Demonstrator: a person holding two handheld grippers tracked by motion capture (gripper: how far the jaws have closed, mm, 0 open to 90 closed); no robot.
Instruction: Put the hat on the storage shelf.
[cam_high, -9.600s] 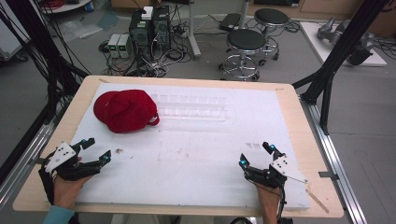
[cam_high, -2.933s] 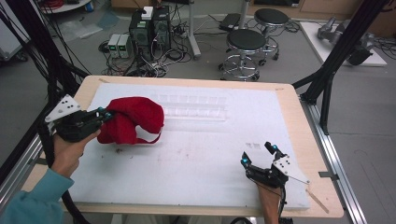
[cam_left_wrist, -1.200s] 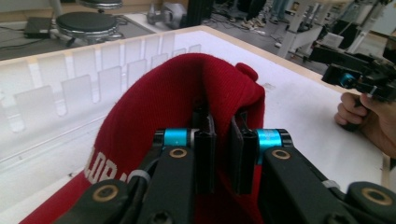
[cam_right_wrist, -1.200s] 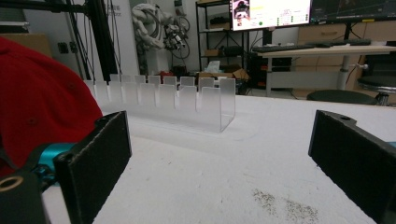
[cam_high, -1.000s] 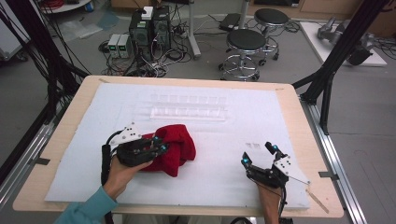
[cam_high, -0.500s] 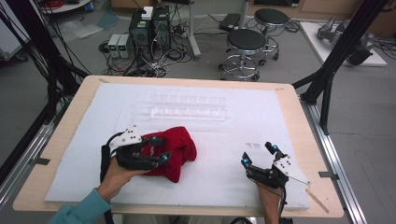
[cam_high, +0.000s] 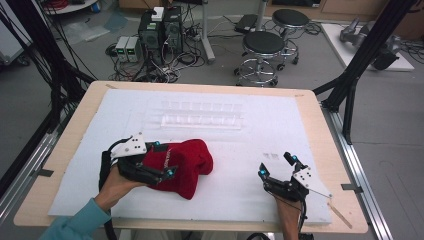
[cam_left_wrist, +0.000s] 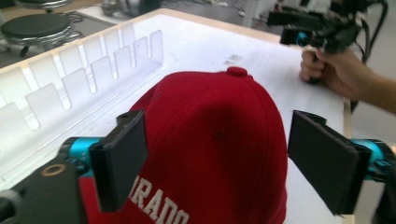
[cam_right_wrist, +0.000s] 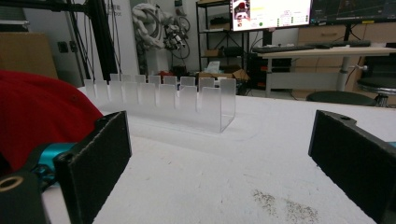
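Observation:
A red baseball cap (cam_high: 186, 164) with white lettering lies on the white mat, front left of centre. My left gripper (cam_high: 164, 159) sits over the cap's near side, jaws wide apart. In the left gripper view the cap (cam_left_wrist: 219, 130) fills the gap between the two black pads (cam_left_wrist: 123, 163), and the right pad stands clear of the fabric. My left gripper (cam_left_wrist: 223, 165) is open. My right gripper (cam_high: 275, 165) rests near the front right edge, open with nothing in it. Its own view shows my right gripper (cam_right_wrist: 224, 163) over bare mat, with the cap (cam_right_wrist: 37, 112) at the left edge.
A clear slotted acrylic rack (cam_high: 200, 114) stands on the far middle of the mat, and is also seen as the rack (cam_left_wrist: 70, 79) (cam_right_wrist: 177, 100). A thin wooden stick (cam_high: 343, 215) lies at the front right corner. Black frame posts (cam_high: 350, 75) flank the table; stools (cam_high: 260, 50) stand beyond.
My left gripper brought the cap from the far left corner to the front middle-left of the mat. Its jaws now stand apart around the cap. The right gripper has stayed put.

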